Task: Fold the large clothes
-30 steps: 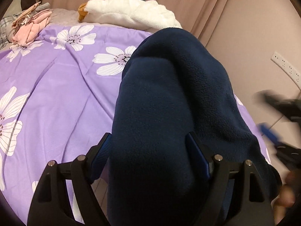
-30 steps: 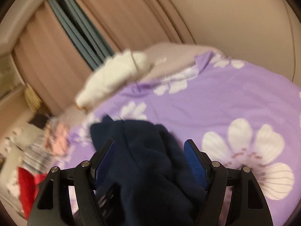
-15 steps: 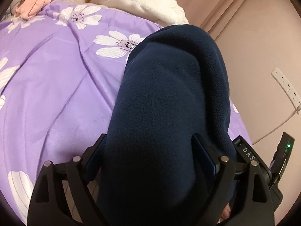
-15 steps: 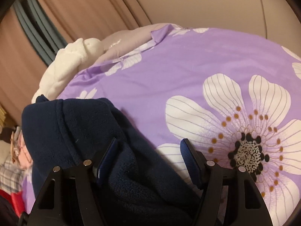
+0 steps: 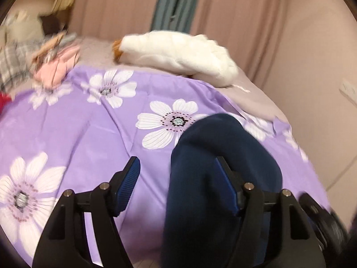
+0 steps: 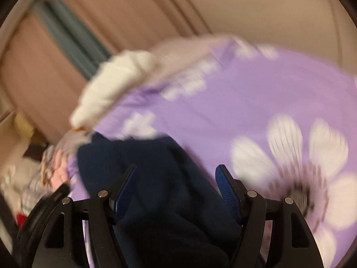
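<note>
thick navy fleece garment (image 5: 223, 178) bunched between both open, slack-jawed grippers, left (image 5: 178, 183) and right (image 6: 176, 185)

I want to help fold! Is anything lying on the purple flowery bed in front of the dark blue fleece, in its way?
Nothing visible. The navy fleece lies on the flowered bedspread, which is bare ahead of it. The white plush toy and the pile of clothes lie at the far edge.

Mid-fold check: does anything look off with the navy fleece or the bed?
The navy fleece lies bunched in a humped roll on the purple floral sheet, not flat. It sits off-centre in the left gripper, against one finger only. Loose clothes pile at the far end.
</note>
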`<act>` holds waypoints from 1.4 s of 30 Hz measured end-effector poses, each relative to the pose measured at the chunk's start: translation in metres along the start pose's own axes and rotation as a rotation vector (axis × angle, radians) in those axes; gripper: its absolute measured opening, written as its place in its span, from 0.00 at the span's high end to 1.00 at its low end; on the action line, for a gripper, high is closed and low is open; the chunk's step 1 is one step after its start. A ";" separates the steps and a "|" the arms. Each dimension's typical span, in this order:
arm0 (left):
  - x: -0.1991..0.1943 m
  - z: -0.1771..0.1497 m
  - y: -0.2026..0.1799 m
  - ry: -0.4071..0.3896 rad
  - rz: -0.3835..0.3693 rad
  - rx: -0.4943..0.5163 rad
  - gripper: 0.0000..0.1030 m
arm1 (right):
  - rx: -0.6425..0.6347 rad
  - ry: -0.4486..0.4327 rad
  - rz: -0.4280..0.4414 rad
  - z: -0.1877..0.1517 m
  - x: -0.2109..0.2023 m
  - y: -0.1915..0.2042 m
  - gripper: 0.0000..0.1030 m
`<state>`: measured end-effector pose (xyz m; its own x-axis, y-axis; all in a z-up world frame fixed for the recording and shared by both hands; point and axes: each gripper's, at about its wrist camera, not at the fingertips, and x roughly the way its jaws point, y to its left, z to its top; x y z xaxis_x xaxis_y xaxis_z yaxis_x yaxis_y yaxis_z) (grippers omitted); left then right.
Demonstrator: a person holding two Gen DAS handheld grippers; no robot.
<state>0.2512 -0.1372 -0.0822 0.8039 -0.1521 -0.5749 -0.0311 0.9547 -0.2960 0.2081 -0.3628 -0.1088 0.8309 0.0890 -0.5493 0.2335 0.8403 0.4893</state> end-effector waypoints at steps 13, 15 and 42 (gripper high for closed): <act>0.118 -0.027 0.021 0.395 -0.108 -0.307 0.24 | 0.026 0.226 -0.141 -0.014 0.092 -0.025 0.25; 0.113 -0.027 0.013 0.386 -0.084 -0.283 0.23 | 0.003 0.198 -0.166 -0.018 0.088 -0.018 0.25; 0.035 -0.121 0.010 0.508 -0.468 -0.052 0.00 | 0.243 0.505 0.309 -0.066 0.039 -0.072 0.01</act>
<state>0.2069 -0.1638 -0.1980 0.3627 -0.6580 -0.6599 0.2124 0.7478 -0.6290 0.1903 -0.3846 -0.2097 0.5513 0.5991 -0.5806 0.1781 0.5954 0.7834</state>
